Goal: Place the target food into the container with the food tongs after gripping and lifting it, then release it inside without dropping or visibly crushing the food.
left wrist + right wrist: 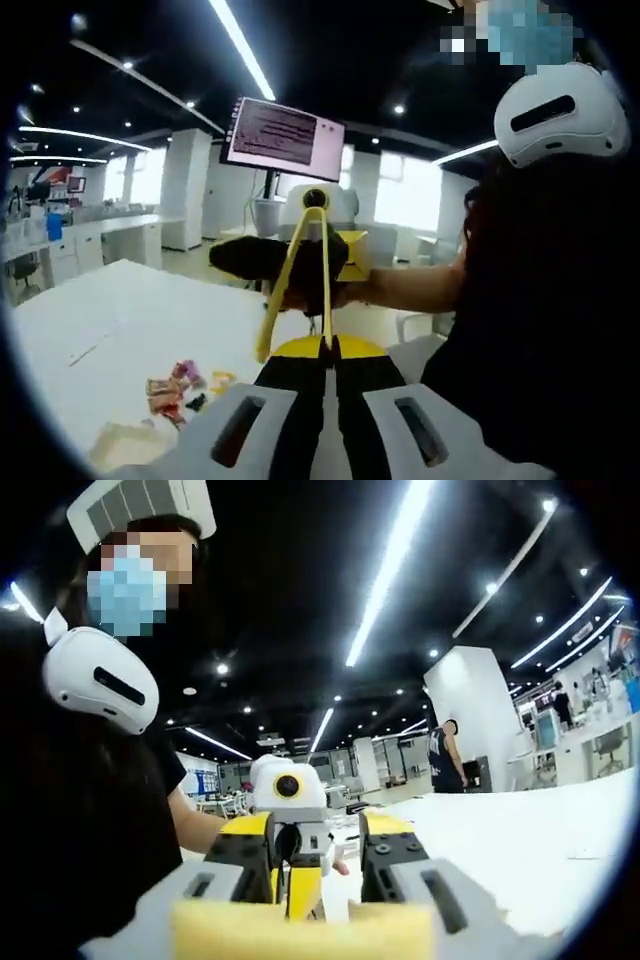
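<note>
Left gripper (325,350) has its jaws pressed together on the handle end of the yellow food tongs (300,280), which stick straight out ahead of it with their two arms spread apart at the near end and meeting at the far tip. Just beyond the tongs I see the right gripper (300,262), dark and yellow, facing back at me, with a person's bare forearm (410,288) behind it.

On the white table (120,320) below, to the left and nearer than the tongs, lies a small heap of food pieces (178,388) in pink, orange and yellow. I cannot make out which is the target. A pale container (125,443) sits just nearer and further left of that heap, at the table's edge.

From the right gripper view, my right gripper's jaws stand apart with nothing pinched between them, a yellow sponge-like strip (305,930) lying across the bottom. The left gripper (290,855) faces me close ahead, with the tongs seen end-on.

A person (445,755) stands far off by a white pillar (475,715). A monitor (285,133) glows over the far table edge.
</note>
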`<state>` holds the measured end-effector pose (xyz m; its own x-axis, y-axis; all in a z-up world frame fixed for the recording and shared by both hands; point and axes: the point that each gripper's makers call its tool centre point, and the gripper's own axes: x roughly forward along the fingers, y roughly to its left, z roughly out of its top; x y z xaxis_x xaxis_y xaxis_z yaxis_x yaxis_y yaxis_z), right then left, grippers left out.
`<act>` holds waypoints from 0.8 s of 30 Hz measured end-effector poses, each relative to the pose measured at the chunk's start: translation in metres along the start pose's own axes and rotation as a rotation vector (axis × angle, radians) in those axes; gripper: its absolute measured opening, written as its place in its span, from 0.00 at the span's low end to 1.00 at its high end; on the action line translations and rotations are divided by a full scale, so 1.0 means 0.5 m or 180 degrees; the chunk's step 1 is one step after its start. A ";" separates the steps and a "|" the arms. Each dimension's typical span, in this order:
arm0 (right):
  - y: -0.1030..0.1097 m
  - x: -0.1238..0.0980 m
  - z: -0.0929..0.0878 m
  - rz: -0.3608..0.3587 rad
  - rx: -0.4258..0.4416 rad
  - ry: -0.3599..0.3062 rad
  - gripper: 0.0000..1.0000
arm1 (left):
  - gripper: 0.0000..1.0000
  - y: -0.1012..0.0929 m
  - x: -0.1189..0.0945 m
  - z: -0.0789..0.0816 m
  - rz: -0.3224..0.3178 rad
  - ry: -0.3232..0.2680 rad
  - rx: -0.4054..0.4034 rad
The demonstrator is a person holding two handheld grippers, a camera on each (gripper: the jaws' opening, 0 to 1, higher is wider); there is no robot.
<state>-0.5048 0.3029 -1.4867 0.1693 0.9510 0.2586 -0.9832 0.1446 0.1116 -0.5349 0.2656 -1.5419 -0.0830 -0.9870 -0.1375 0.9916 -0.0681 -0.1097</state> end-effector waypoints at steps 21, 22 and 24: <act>0.001 -0.028 -0.060 -0.0044 0.0008 0.0585 0.41 | 0.00 0.007 -0.011 0.008 0.0031 0.0089 0.0105; 0.002 -0.029 -0.063 -0.0037 -0.0006 0.0614 0.40 | 0.00 0.006 -0.012 0.009 0.0019 0.0102 0.0099; 0.005 -0.028 -0.067 -0.0015 -0.0017 0.0655 0.38 | 0.00 0.004 -0.015 0.012 -0.0032 0.0145 0.0090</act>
<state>-0.5120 0.2989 -1.5222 0.1568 0.9860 0.0565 -0.9828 0.1502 0.1071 -0.5318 0.2720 -1.5351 -0.0968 -0.9786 -0.1814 0.9931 -0.0827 -0.0836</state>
